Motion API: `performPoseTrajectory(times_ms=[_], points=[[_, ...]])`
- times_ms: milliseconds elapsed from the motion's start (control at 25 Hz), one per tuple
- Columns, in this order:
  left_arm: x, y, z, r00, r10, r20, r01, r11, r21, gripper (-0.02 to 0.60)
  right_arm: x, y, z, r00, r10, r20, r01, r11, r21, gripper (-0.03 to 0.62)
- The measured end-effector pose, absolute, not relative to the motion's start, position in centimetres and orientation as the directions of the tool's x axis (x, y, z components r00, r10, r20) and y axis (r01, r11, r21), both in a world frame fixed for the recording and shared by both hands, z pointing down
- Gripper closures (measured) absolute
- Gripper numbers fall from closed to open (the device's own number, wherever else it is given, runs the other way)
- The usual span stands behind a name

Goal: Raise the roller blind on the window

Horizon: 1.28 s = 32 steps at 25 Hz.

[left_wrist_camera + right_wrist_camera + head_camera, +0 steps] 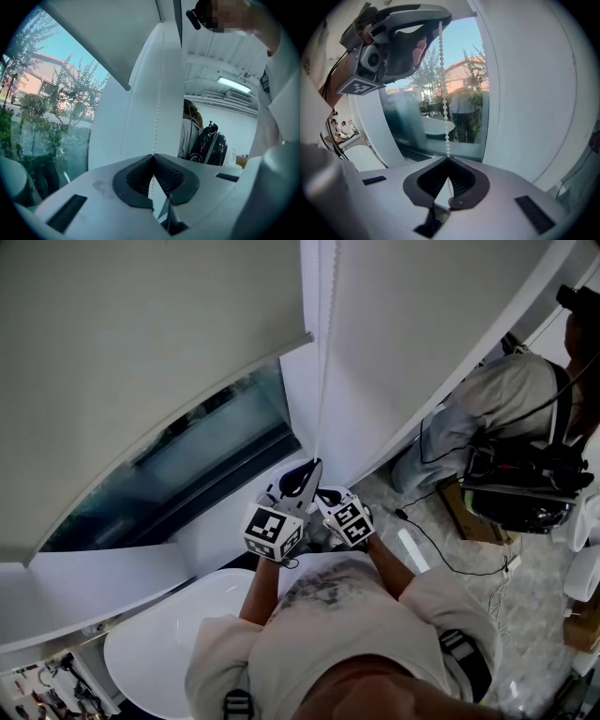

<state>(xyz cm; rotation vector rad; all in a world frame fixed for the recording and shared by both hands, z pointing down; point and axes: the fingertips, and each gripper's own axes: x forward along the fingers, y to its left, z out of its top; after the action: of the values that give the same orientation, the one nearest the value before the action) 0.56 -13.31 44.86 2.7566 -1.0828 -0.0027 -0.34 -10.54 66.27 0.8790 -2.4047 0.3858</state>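
The only markings to read are the black-and-white squares on the left cube [274, 531] and the right cube [349, 518]; they carry no words. The roller blind [141, 362] covers the upper left part of the window [187, 465], its hem partway up and a strip of bare glass below it. The bead chain [320, 381] hangs at the blind's right edge, along the white frame. The left gripper [152, 157] has its jaws pressed together on the chain, and the right gripper [448, 159], just beneath it, pinches the same chain at its tips. Trees and a red-roofed building [47, 65] show through the glass. Below the window at the near left sits a white tub [178, 624]. On the right another person [487, 418] crouches beside a black backpack [525, 488], and a black cable [441, 554] trails across the floor
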Motion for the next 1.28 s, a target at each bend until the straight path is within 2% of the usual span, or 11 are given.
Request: performPoseTrajectory(times_ms=[480,1000,1040,1120,1280], points=[[0.4,-13.3,48.4,0.734,-0.669,0.118,-0.678,-0.711,0.189,0.572,-0.2,-9.9,69.8,-0.614,-0.445,0.652,-0.657,0.746,-0.110,0.533],[-0.3,-13.5,48.6,0.729,-0.673,0.123,-0.684,-0.708,0.177,0.572,-0.7,-9.7,67.1,-0.652,-0.477,0.589,-0.627,0.776,-0.067,0.528],[-0.4,-13.5,48.6,0.729,-0.674,0.122,-0.684,-0.708,0.176,0.572,-0.8,-9.7,66.6,-0.657,-0.477,0.584,-0.624,0.778,-0.066,0.522],[-0.4,-13.6,48.6,0.728,-0.675,0.120,-0.685,-0.707,0.175,0.572,-0.9,-9.7,65.5,-0.666,-0.478,0.572,-0.619,0.782,-0.067,0.463],[-0.7,-13.6,48.7,0.725,-0.679,0.120,-0.688,-0.705,0.171,0.572,-0.5,-9.9,62.0,-0.668,-0.524,0.528,-0.637,0.770,-0.041,0.456]])
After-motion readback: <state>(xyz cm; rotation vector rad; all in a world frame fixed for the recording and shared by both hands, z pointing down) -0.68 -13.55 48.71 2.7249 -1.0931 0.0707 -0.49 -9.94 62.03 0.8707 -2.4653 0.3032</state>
